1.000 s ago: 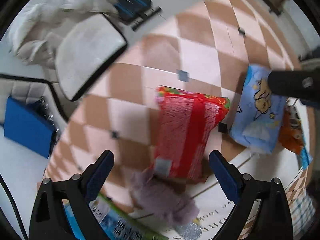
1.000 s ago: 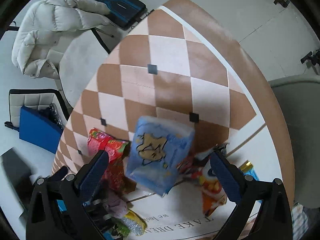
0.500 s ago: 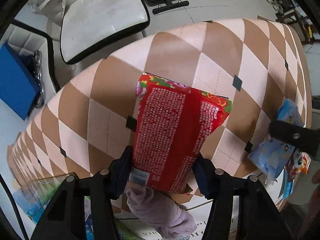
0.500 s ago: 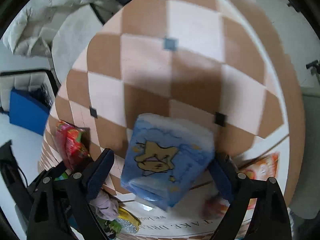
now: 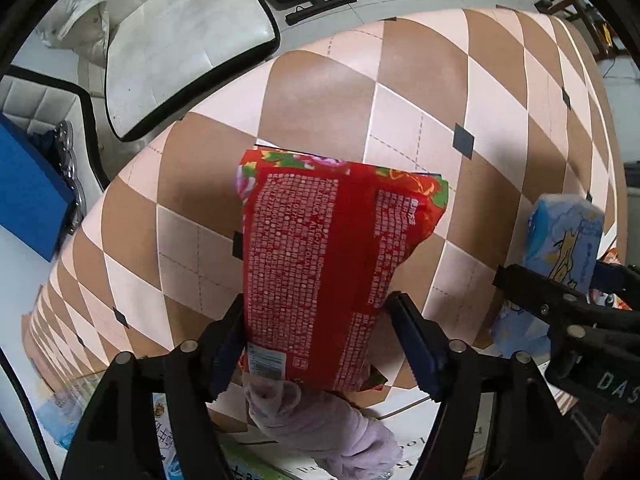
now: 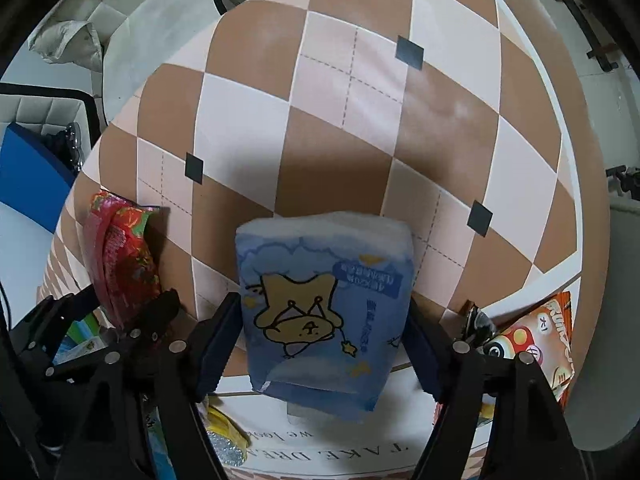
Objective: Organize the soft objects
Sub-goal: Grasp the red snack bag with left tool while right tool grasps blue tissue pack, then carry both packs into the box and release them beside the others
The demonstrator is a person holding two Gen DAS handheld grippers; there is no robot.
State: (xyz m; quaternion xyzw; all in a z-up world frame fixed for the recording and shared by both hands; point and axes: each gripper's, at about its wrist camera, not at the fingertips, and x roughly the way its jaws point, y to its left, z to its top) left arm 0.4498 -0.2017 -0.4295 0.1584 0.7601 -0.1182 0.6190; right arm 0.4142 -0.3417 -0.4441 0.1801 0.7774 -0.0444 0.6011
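Note:
My left gripper [image 5: 320, 332] is shut on a red flowered tissue pack [image 5: 332, 256] and holds it above the checkered table [image 5: 320, 92]. A lilac cloth [image 5: 316, 424] lies under the pack's near end. My right gripper [image 6: 324, 336] is shut on a blue tissue pack with a cartoon bear [image 6: 324, 312], lifted over the table [image 6: 360, 128]. The red pack [image 6: 120, 256] and left gripper [image 6: 120, 332] show at the left of the right wrist view. The blue pack [image 5: 564, 240] and right gripper [image 5: 560, 312] show at the right of the left wrist view.
An orange snack bag [image 6: 536, 340] lies at the right by a white printed sheet [image 6: 320, 448]. A yellow item [image 6: 224, 424] and glittery packet [image 6: 228, 452] lie below. White chairs [image 5: 184, 44] and a blue box [image 5: 24, 188] stand beyond the table's left edge.
Both grippers have closed on their packs and lifted them. The red pack now stands between my left fingers, and the blue pack between my right fingers.

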